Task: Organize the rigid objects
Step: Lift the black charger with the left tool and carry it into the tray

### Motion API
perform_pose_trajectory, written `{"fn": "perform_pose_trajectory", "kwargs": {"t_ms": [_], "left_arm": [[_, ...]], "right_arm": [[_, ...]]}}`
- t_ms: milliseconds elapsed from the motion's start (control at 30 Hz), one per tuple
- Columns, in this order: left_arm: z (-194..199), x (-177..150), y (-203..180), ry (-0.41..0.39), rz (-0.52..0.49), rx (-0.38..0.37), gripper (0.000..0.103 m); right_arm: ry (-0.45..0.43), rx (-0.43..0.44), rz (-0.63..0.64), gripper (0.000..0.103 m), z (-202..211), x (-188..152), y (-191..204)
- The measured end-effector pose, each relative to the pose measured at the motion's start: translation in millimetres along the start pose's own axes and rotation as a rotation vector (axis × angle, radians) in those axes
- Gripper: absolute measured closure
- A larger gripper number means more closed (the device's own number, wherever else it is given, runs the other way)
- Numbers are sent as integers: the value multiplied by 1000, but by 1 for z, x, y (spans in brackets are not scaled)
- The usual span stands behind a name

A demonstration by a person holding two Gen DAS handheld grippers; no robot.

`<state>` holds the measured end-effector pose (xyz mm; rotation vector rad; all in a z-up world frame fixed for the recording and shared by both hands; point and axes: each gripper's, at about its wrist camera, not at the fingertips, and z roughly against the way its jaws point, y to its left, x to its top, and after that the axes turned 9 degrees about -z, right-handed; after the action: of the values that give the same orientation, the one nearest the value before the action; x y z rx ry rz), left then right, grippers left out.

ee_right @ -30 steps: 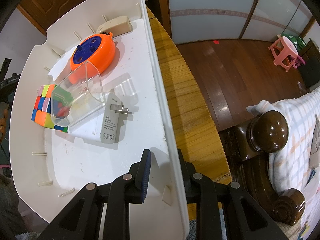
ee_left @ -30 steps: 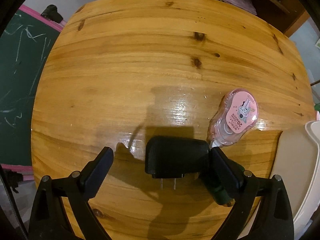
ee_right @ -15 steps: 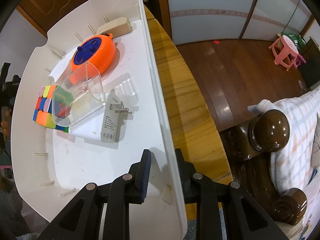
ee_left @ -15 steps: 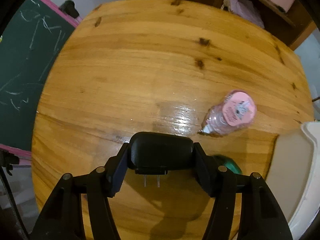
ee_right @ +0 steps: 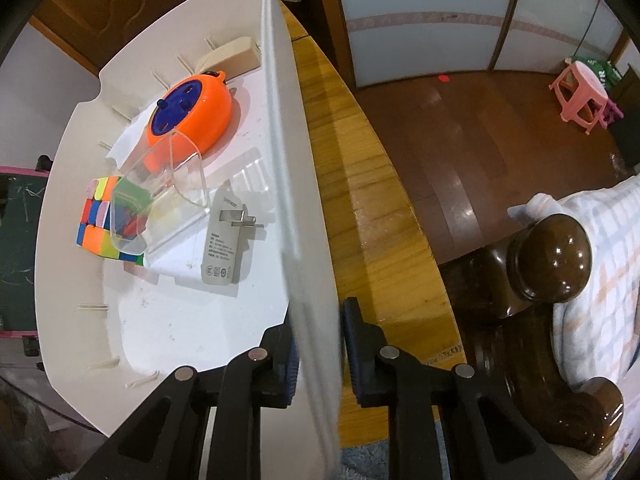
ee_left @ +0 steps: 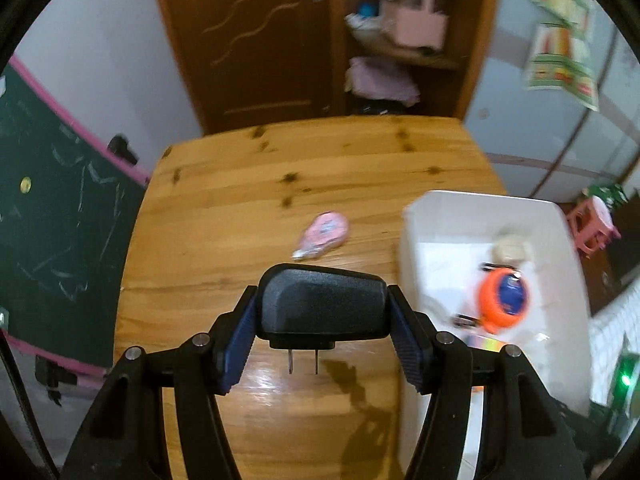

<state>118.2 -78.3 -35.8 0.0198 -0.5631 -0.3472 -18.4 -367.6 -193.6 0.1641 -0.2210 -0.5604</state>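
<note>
My left gripper is shut on a black plug charger, prongs pointing toward me, held above the wooden table. A pink correction tape lies on the table beyond it. The white bin stands to the right, an orange round toy inside. My right gripper straddles the bin's near wall; its jaws are closing, with both pads against the wall. Inside lie the orange toy, a clear cup, a colour cube, a grey charger and a beige block.
A green chalkboard stands left of the table, with a brown door and open cupboard behind. On the right are the table edge, a dark wooden sofa arm and a pink stool on the floor.
The left gripper shut on the black charger, lifted it off the table and swung right so the bin came into view. The right jaws narrowed onto the bin wall.
</note>
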Motion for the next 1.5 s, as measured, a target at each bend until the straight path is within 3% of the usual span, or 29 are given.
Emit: {"fn": "perform_pose_trajectory", "kwargs": {"t_ms": [267,633,1033,1500], "left_arm": [[19,-6,-56,-34,-125,-79,37],[7,-16,-123,-13,-221,-138,37],[-5,-23,-148,36,-242,-184,37],[-32,-36,-159,92,-257,-180,37]], "right_arm": [[21,47,-17,85,-3,2,-10],[24,63,-14,84,-3,2,-13],[21,64,-11,84,-3,1,-12],[19,67,-22,84,-3,2,-12]]}}
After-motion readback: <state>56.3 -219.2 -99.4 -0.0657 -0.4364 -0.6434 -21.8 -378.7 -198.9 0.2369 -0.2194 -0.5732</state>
